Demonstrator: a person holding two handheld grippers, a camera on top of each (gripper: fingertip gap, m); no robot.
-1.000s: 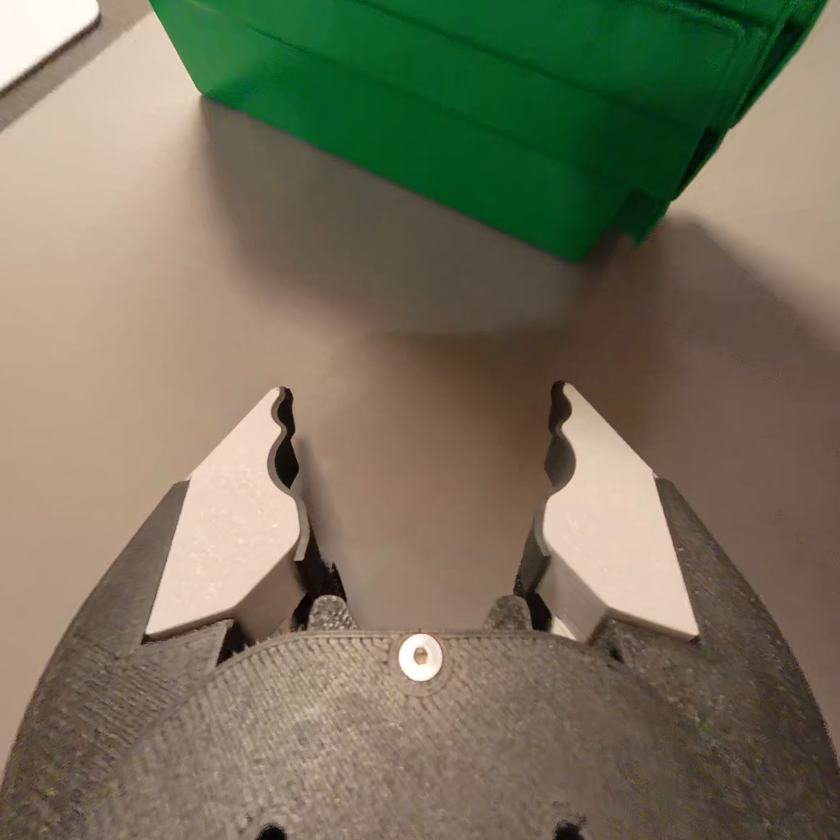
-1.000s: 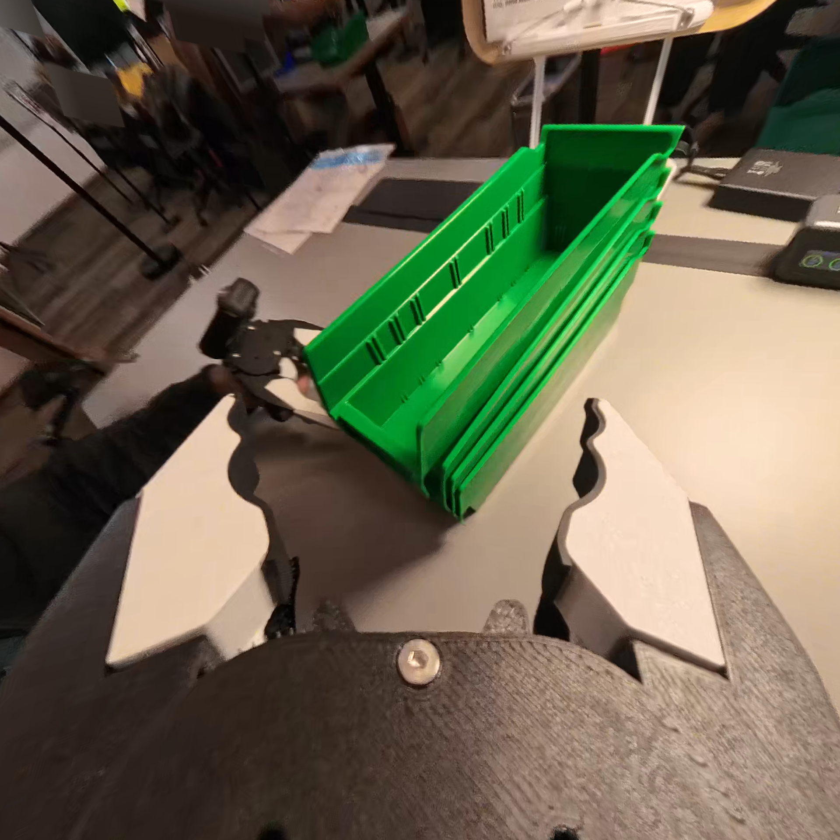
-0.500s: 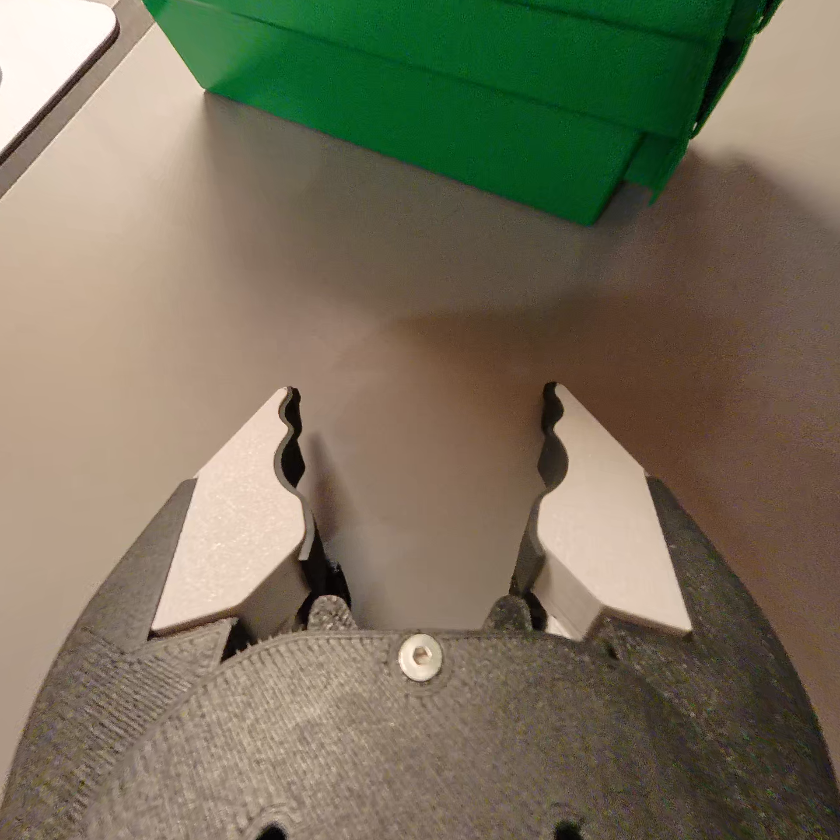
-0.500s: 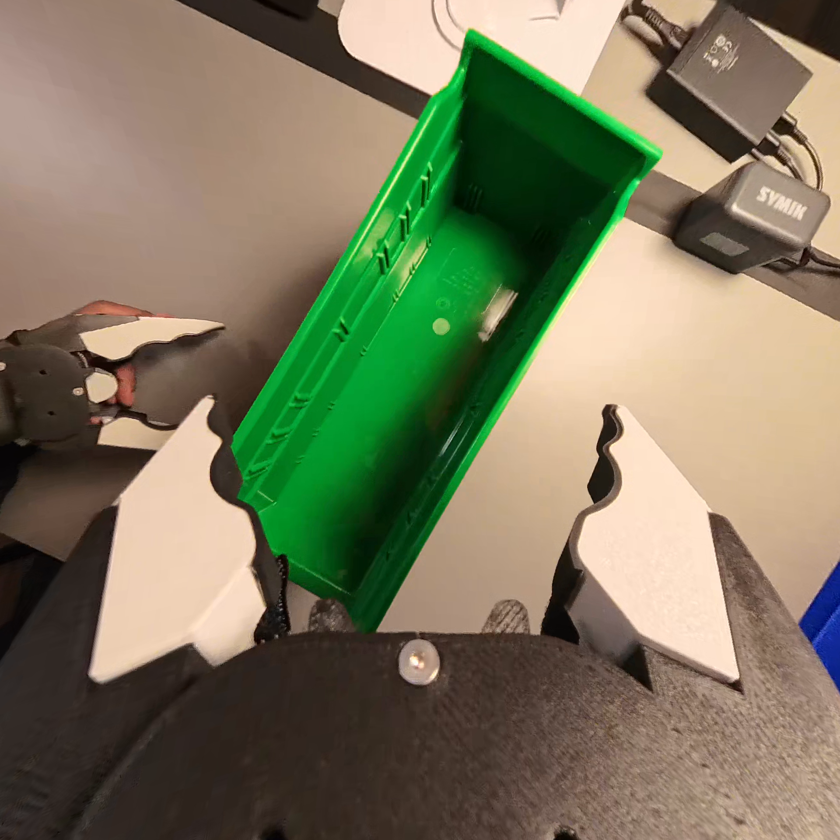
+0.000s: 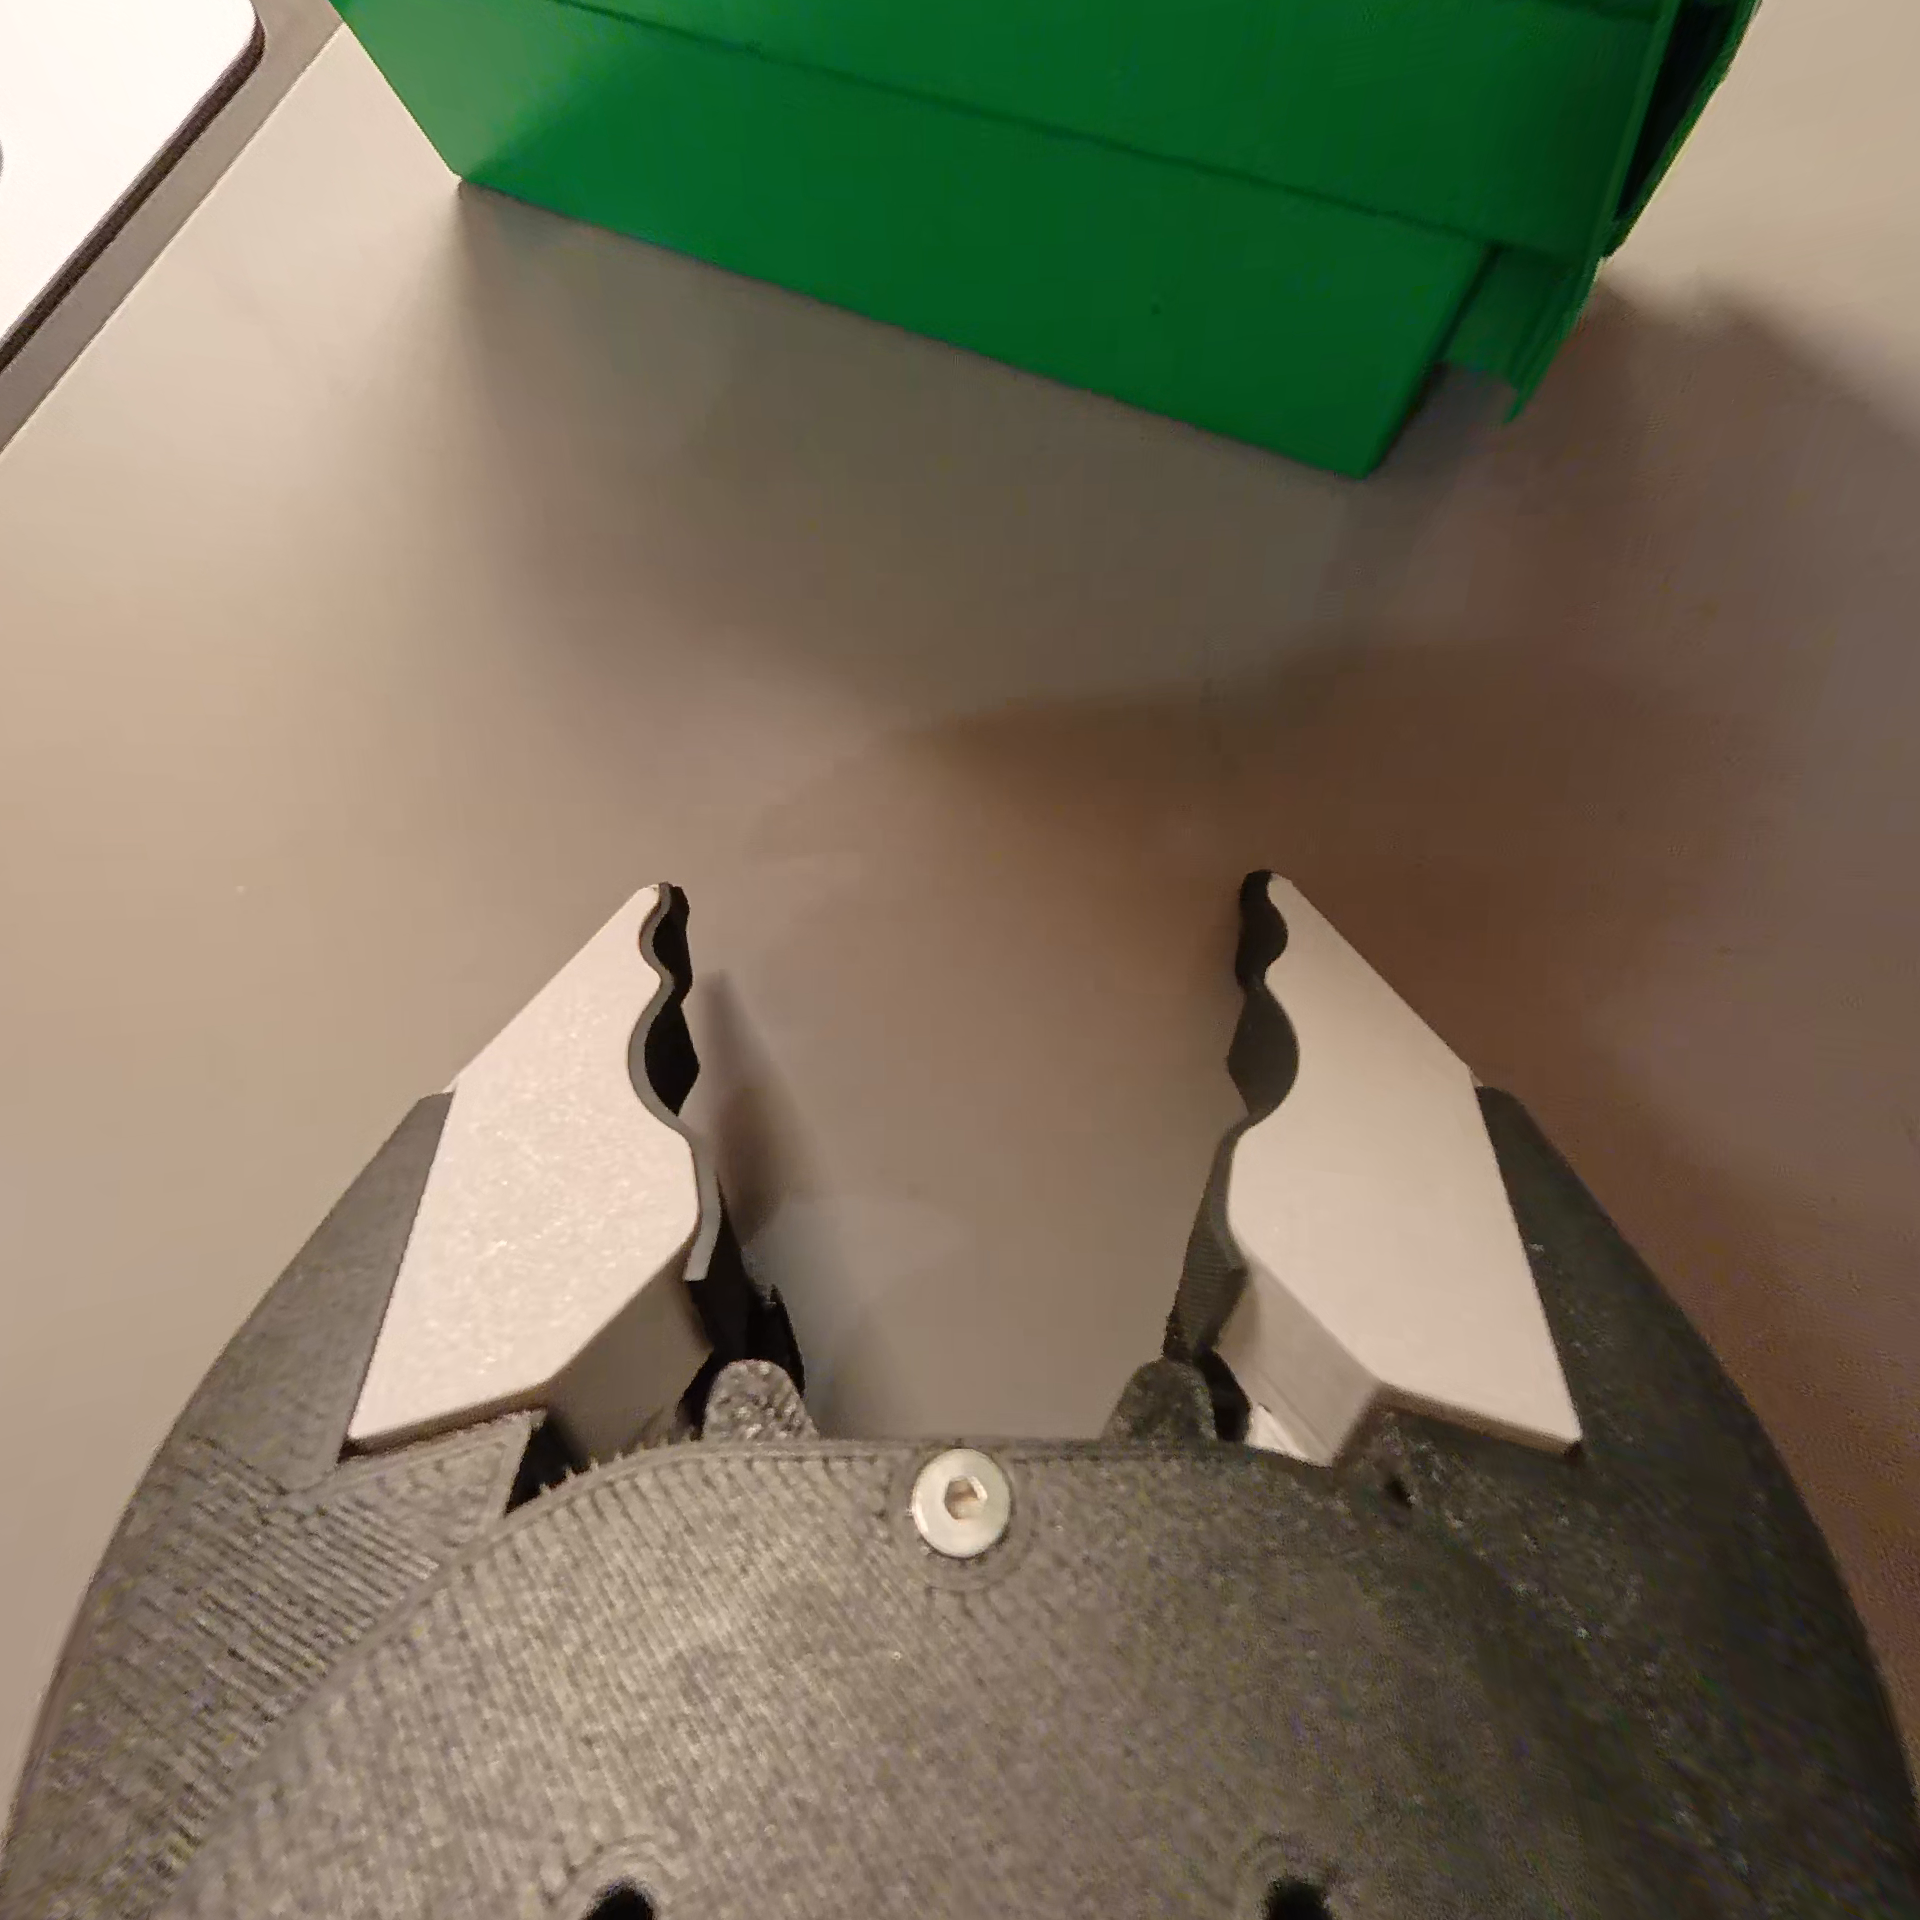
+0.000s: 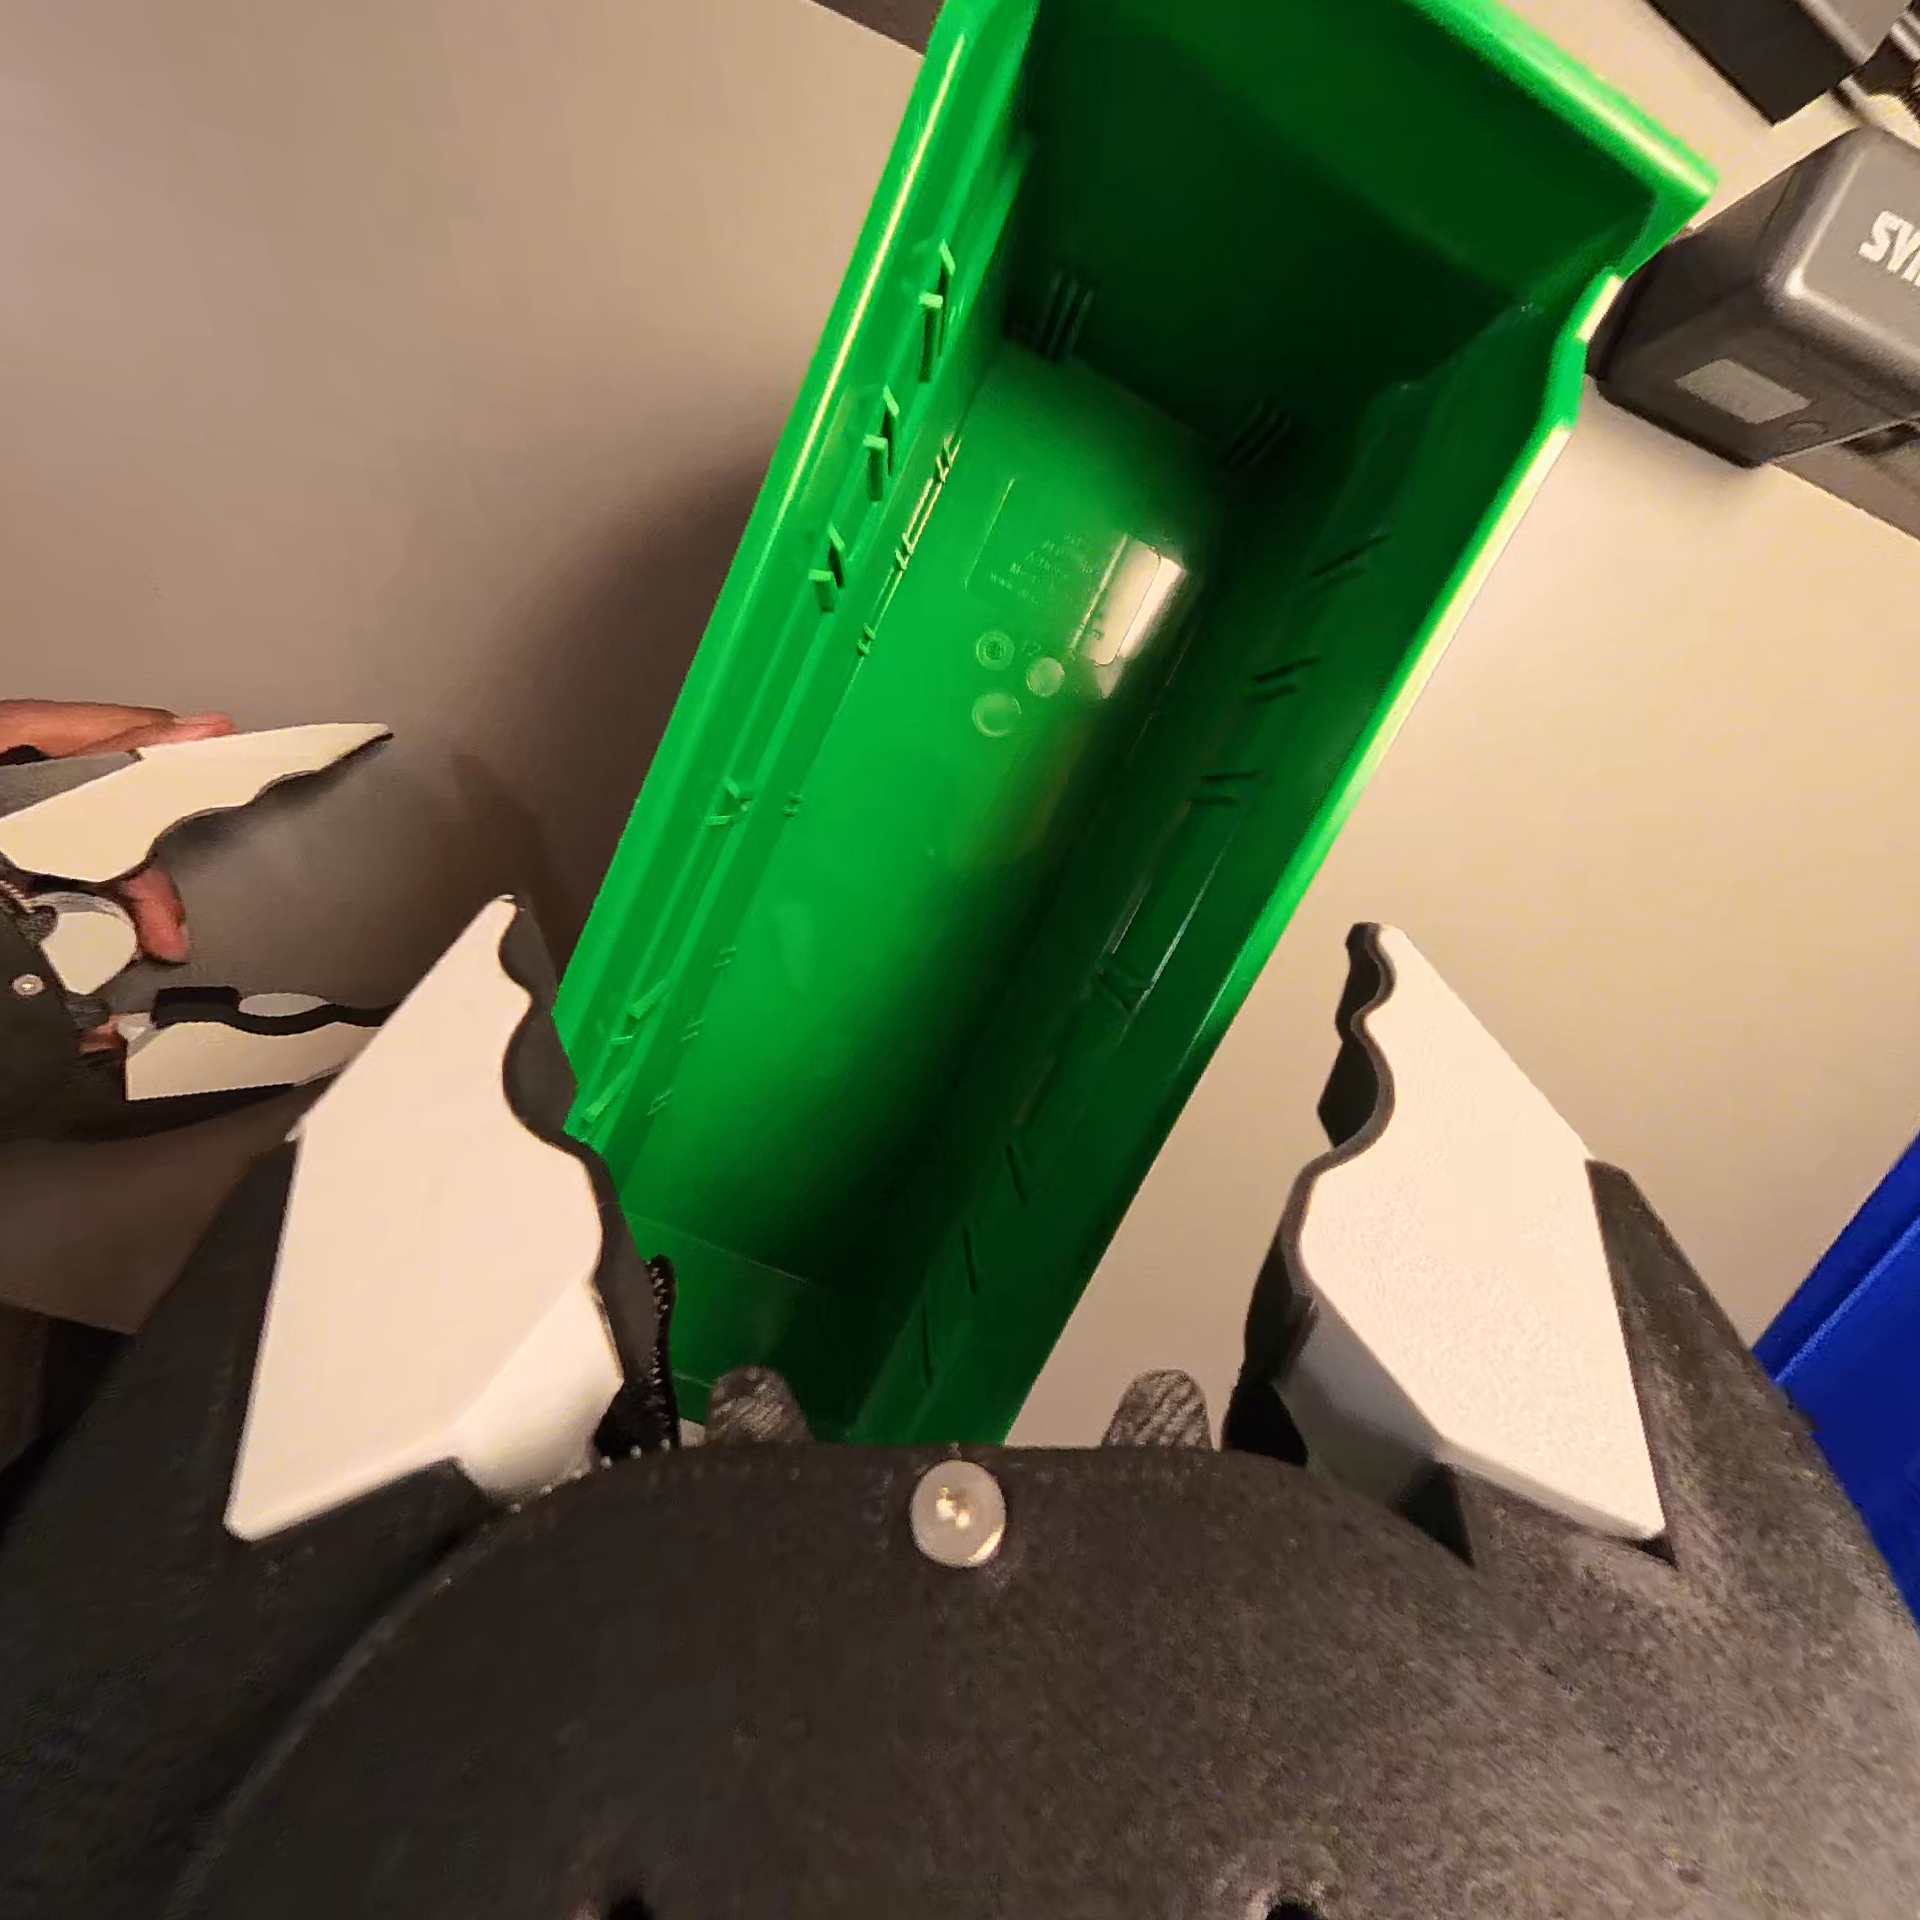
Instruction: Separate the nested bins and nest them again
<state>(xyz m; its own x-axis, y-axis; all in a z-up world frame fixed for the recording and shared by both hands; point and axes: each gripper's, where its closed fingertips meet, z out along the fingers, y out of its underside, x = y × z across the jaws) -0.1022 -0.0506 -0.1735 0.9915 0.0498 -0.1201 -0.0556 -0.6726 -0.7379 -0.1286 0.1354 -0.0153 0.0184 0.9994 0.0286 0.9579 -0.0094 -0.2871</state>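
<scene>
The nested green bins (image 6: 1091, 727) stand on the table (image 5: 312, 623), not yet separated, so the step in hand looks like the approach for the first pull-apart. The right gripper (image 6: 940, 925) hangs over the near end of the stack, its jaws spread wide with the bin's near end between them; the left fingertip (image 6: 488, 935) sits just beside the bin's outer wall, and whether it touches cannot be told, while the right one stands apart from the rim, so nothing is gripped. The left gripper (image 5: 961, 888) is low beside the stack, its jaws open on bare table and short of the bins' side wall (image 5: 987, 239). The next move probably calls for one gripper to pinch a wall of the inner bin and the other to steady the outer ones, since tight-fitting bins may lift together. The right wrist view alone looks down into the empty top bin and also shows the left gripper (image 6: 343, 873) from outside, in a person's hand (image 6: 145, 914), plus a black box (image 6: 1766, 343) and something blue (image 6: 1860, 1320) at the edge. The left wrist view alone shows the stepped outer walls that reveal several bins stacked, and a white pad (image 5: 94, 145) at the left corner.
</scene>
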